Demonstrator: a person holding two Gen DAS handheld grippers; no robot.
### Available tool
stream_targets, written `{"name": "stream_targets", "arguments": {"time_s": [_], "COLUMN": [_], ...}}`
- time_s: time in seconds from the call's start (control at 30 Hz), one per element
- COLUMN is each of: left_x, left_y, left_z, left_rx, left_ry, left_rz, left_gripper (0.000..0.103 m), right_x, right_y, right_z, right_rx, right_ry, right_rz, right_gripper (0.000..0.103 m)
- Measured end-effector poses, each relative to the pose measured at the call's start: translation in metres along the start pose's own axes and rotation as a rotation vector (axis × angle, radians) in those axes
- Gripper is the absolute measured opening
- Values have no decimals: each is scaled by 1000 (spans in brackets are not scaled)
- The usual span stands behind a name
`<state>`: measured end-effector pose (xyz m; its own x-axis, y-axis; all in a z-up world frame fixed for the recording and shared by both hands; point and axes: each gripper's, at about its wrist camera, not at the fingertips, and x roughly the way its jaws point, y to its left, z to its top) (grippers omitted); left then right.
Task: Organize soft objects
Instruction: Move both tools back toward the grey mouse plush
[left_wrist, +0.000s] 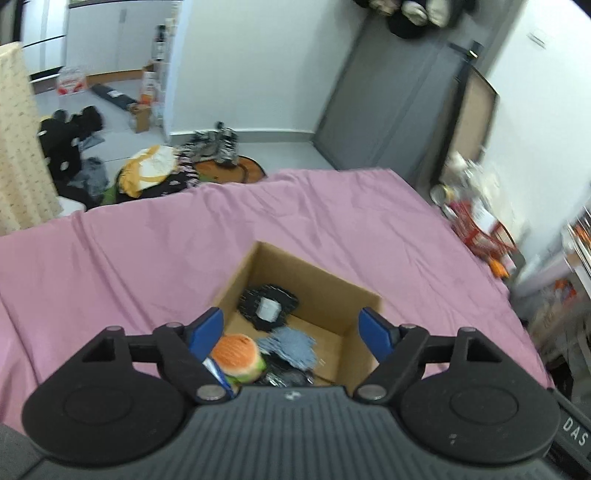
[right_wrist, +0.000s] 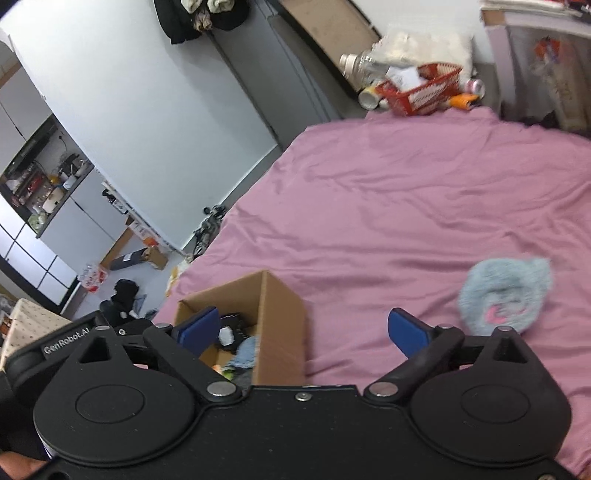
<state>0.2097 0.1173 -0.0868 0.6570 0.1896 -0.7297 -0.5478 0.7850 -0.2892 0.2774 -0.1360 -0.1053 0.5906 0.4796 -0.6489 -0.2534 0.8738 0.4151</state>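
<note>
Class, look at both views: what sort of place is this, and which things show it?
Probably a lived-in bedroom at home: a bed under a pink sheet, clothes strewn on the floor, and a kitchen shelf beyond.

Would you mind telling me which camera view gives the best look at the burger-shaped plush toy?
The left wrist view: the burger plush sits in the cardboard box, its orange bun and green layer clear beside the left gripper's finger. The right wrist view catches only an orange-green sliver behind the right gripper.
</note>
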Motion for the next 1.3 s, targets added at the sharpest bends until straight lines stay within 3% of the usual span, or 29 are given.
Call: {"name": "stream_targets", "arguments": {"time_s": [0.1,0.17,0.57,0.93,1.17,1.3], "left_x": [-3,-8,-22,-15,-5,4], "left_y": [-21,-30,-67,-118,-144,-155], "left_z": [-5,-10,-27,-50,-62,-71], "left_rx": [101,111,150,203,227,245], "left_ry": [19,5,4,45,85,97], "left_rz": [60,98,93,1,-53,-72], "left_gripper": [81,89,92,92,92,92], "right_x": [-7,-11,-30,-51,-57,-55], "right_y": [-14,-22,-45,-104,-141,-153], "right_z": [1,0,-3,10,13,13], "right_rx": [25,33,57,196,333,351], "right_ry": [-8,-11,-12,-33,-44,-37], "right_rz": [-4,-9,11,-7,-77,-110], "right_gripper": [103,103,103,103,103,103]}}
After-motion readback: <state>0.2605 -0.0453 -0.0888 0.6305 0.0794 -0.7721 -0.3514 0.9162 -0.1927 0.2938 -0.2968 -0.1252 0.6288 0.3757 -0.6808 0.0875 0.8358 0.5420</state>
